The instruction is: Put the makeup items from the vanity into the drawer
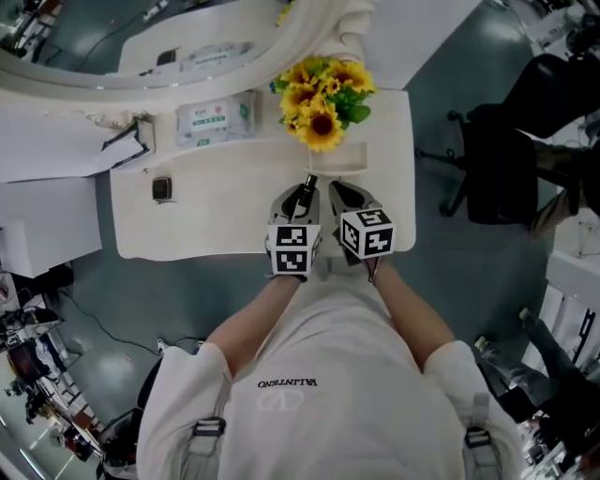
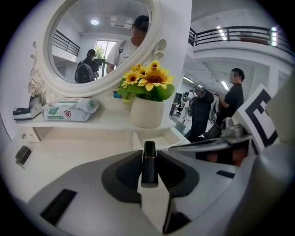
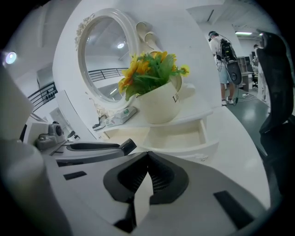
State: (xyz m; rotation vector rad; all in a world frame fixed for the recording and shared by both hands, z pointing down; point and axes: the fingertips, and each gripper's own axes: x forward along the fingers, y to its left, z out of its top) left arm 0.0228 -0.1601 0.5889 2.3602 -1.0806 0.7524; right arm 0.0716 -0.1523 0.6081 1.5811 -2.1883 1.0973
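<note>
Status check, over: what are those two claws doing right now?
Left gripper shut on black lipstick. Right gripper shut, empty. Drawer open under flower pot, nothing blocking.

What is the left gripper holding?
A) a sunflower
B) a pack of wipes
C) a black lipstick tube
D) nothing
C: the left gripper is clamped on a black lipstick tube with a gold band, which stands up between its jaws.

Cut off by the head view's top edge: most of the mirror (image 1: 94, 28). Too small to name, left of centre: a dark item (image 1: 162, 188), perhaps a compact. Half under the sunflowers (image 1: 322, 98) — the drawer (image 1: 339, 159). Black tube (image 1: 307, 187) mostly covered, centre of frame.
</note>
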